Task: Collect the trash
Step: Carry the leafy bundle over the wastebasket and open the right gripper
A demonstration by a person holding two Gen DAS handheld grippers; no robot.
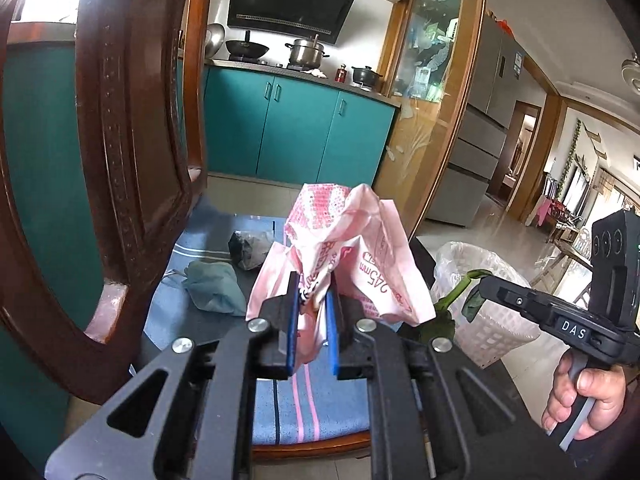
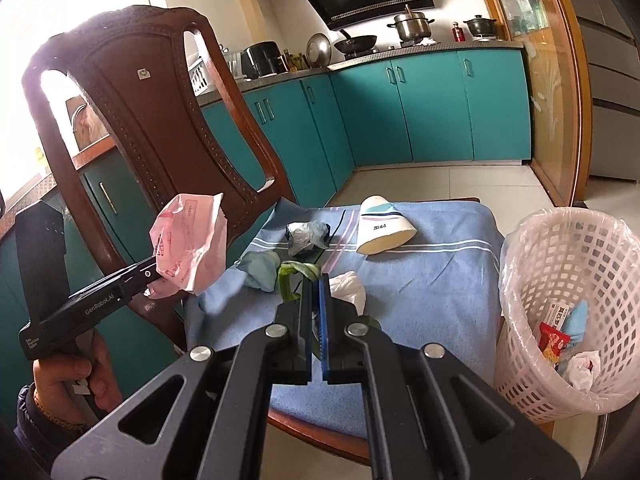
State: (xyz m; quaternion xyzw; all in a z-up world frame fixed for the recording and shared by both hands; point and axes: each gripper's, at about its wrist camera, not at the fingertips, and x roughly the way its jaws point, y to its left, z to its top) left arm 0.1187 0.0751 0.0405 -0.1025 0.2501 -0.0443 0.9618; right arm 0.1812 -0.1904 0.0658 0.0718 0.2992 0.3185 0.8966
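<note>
Left gripper (image 1: 314, 300): jaws nearly closed, clamped on pink wrapper (image 1: 344, 248), aimed toward 12 o'clock, tilted downward. Right gripper (image 2: 316, 292): pads pressed together on green leaf stem (image 2: 286, 280), angled downward. Right hand (image 1: 580, 400): wrapped round handle, 4 o'clock.

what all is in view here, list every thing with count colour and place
wrapper: 1, pink, held up in left gripper
leaf stalk: 1, green, in right gripper
paper cup: 1, white with teal stripe, on its side on the cloth
wads: 3; grey, teal, white; on the cloth
cloth: 1, blue striped, over chair seat
chair: 1, dark wood
basket: 1, white, lined, right of chair, trash inside
cabinets: teal, behind
pots: on stove
hands: left, right, on the handles
</note>
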